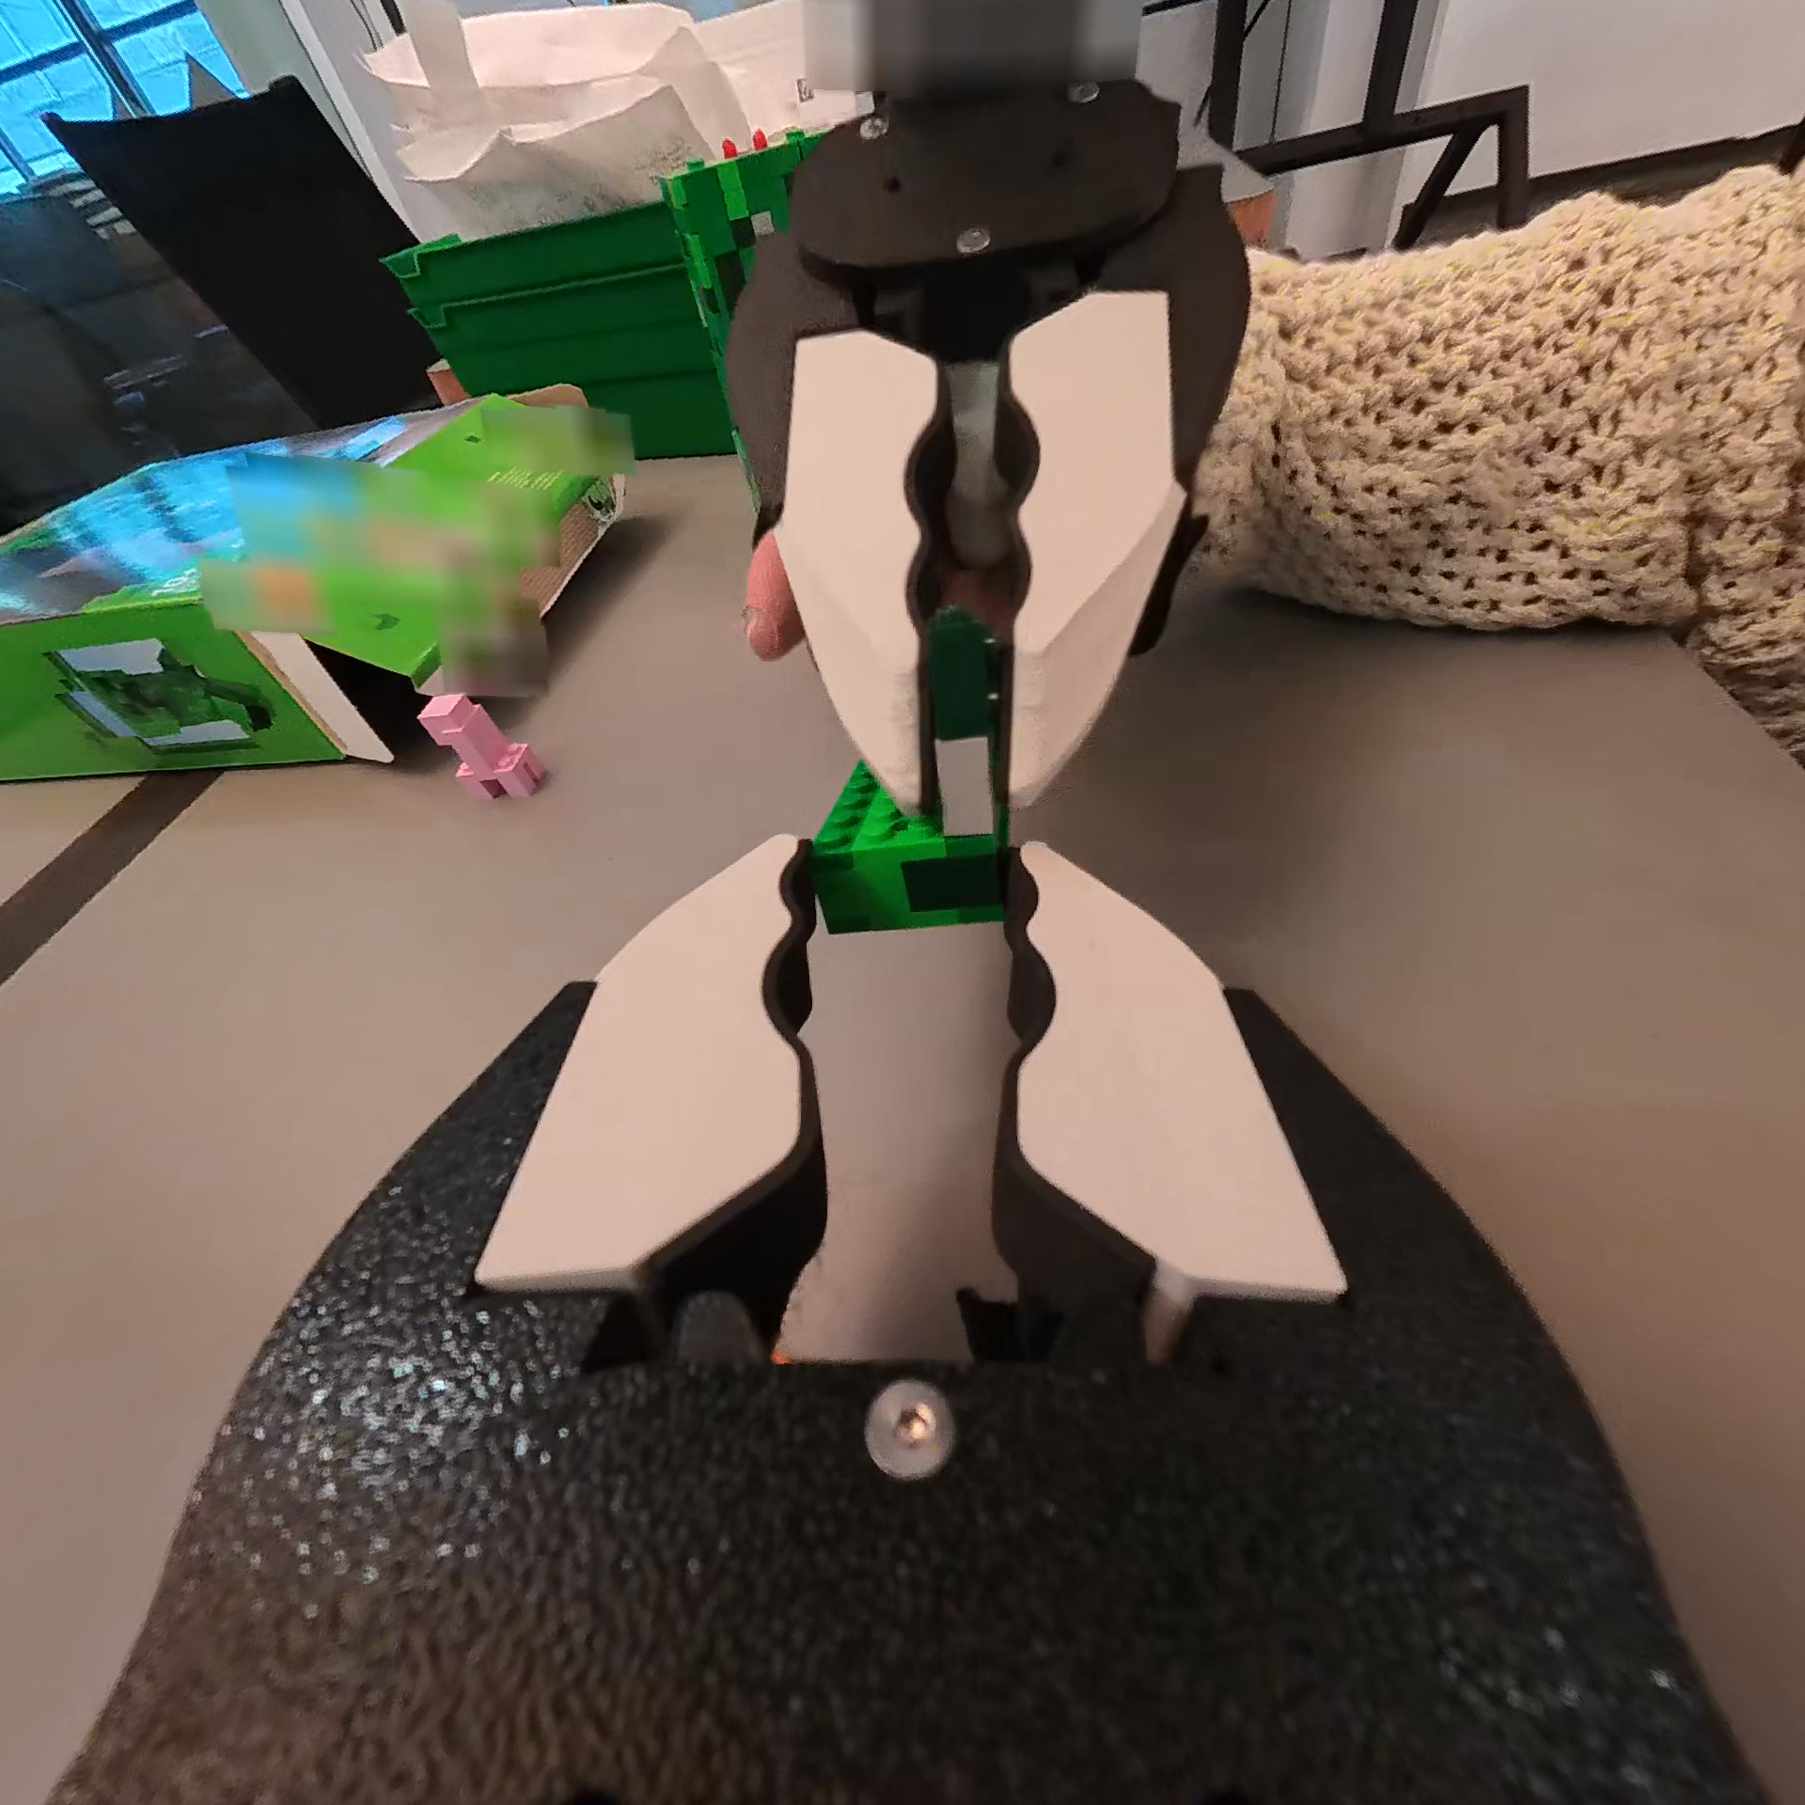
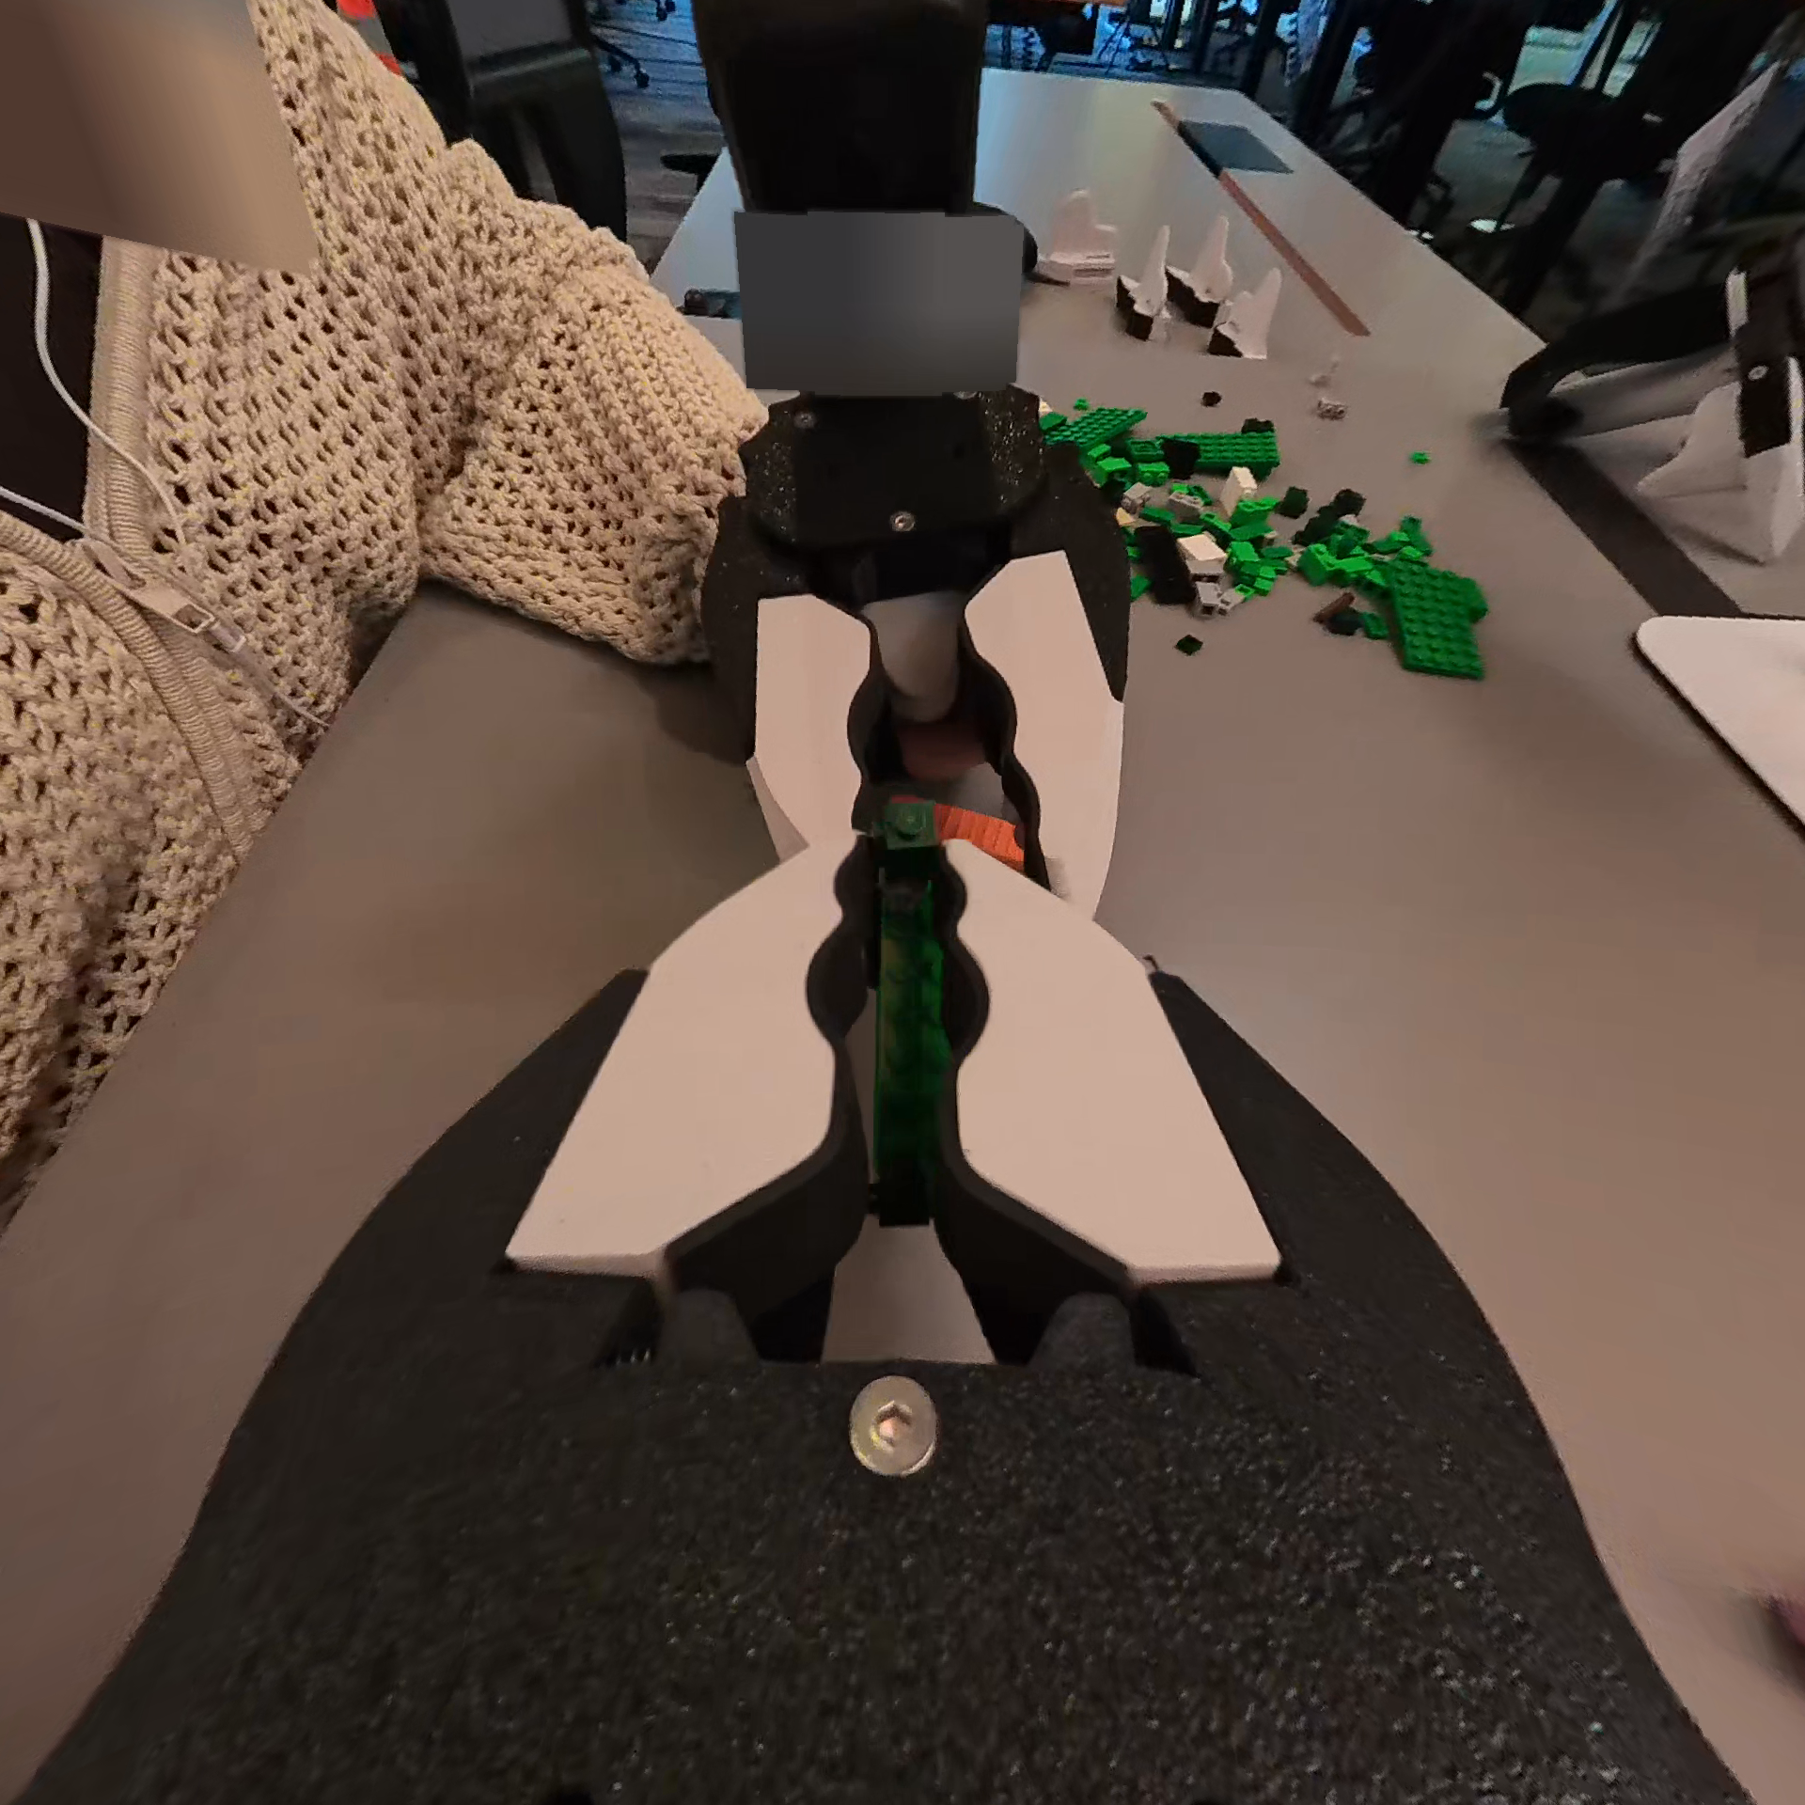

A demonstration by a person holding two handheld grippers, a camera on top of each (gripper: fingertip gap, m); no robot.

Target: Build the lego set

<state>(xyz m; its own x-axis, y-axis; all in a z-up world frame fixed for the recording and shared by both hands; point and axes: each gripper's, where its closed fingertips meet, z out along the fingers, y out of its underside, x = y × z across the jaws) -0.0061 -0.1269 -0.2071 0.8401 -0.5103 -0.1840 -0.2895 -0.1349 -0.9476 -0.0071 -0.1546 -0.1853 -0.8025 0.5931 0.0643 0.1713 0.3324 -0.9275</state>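
In the left wrist view my left gripper (image 1: 908, 869) is shut on a small green block build (image 1: 879, 884) with a dark green patch, held just above the grey table (image 1: 391, 1026). My right gripper (image 1: 967, 796) faces it from the far side, shut on a thin green plate (image 1: 962, 684) with a white piece (image 1: 965, 791), set edge-down on the block's top. In the right wrist view my right gripper (image 2: 906, 864) clamps that green plate (image 2: 903, 1035) on edge. The left gripper (image 2: 938, 840) is directly opposite, with an orange piece (image 2: 982, 835) showing between its fingers.
An open green set box (image 1: 195, 635), a pink pig figure (image 1: 483, 752), stacked green bins (image 1: 566, 322) and a white paper bag (image 1: 557, 107) are at the left. A pile of loose green bricks (image 2: 1270, 527) and spare white fingers (image 2: 1192, 283) lie beyond. A knitted sleeve (image 1: 1465, 410) rests on the table. Less than 4 cm separates the two grippers' tips. The pink pig figure (image 1: 483, 752) is about 20 centimeters from my left fingertips.
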